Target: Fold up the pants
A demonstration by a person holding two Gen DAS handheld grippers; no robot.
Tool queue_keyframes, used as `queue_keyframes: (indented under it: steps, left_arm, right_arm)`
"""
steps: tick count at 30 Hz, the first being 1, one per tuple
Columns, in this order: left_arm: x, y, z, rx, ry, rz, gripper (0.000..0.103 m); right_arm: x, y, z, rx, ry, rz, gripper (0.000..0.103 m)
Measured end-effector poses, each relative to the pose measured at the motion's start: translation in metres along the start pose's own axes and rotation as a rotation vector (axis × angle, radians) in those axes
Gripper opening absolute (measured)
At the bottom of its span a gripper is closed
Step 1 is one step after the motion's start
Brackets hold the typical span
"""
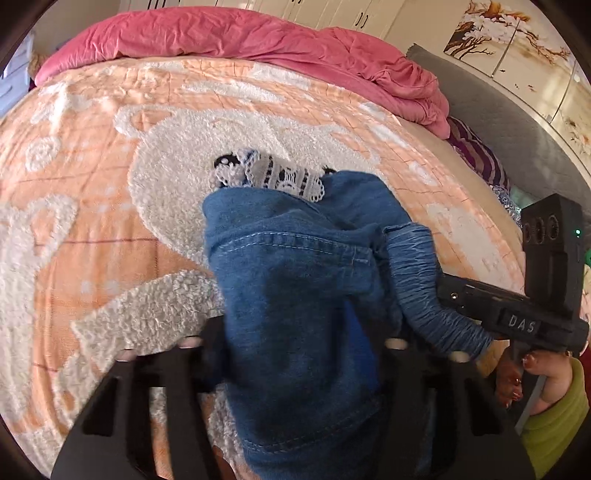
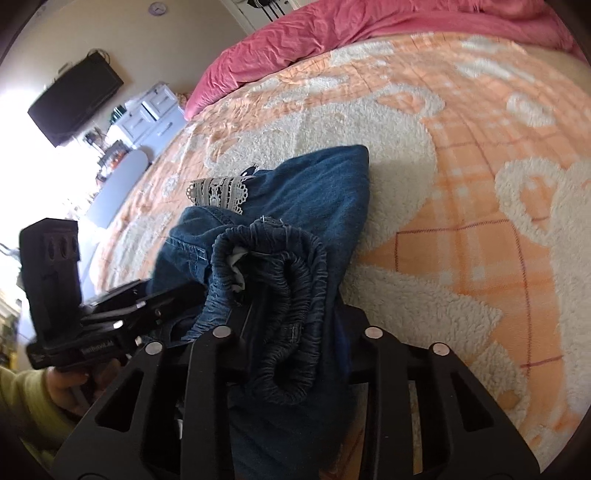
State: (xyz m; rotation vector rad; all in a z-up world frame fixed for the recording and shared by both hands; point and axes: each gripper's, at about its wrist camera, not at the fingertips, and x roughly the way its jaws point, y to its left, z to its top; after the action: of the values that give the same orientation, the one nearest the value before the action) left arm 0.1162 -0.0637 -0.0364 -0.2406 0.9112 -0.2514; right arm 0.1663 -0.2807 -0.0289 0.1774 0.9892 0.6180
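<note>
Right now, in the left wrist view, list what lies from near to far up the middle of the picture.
Left tool → blue denim pants → white lace trim → orange and white blanket → pink duvet.

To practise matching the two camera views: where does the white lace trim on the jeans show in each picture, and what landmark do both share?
Left wrist view: lace trim, just above centre, atop the jeans.
Right wrist view: lace trim, left of centre.
Shared landmark: pink duvet along the top.
</note>
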Motion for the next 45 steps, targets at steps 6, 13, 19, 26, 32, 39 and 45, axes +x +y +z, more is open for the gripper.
queue_keyframes:
  steps: [6,13,19,26,32,39,45]
  left_arm:
    - [-0.021,-0.006,0.003,0.002,-0.035,-0.027,0.024]
    - [-0.041,-0.004,0.027,0.017,-0.107,-0.015,0.024]
    - [-0.037,0.018,0.069,0.002,-0.119,0.026,0.024]
    - [-0.008,0.034,0.102,0.023,-0.113,0.088,0.024]
    - [0.029,0.055,0.102,0.017,-0.057,0.133,0.026]
    - [0.037,0.071,0.091,-0.03,-0.056,0.133,0.048]
    - [0.035,0.077,0.087,-0.07,-0.051,0.13,0.064]
  right_arm:
    - [-0.019,0.035,0.005,-0.113,-0.077,-0.067,0.016]
    - [-0.022,0.06,0.03,-0.186,-0.121,-0.08,0.015]
    - [-0.006,0.068,0.075,-0.178,-0.16,-0.056,0.013]
    - [0.035,0.057,0.113,-0.163,-0.133,-0.104,0.008]
    - [0.074,0.031,0.111,-0.114,-0.044,-0.136,0.01]
    - [0.085,0.006,0.1,-0.045,-0.022,-0.144,0.022]
    - [0.082,-0.002,0.097,-0.022,-0.032,-0.18,0.04]
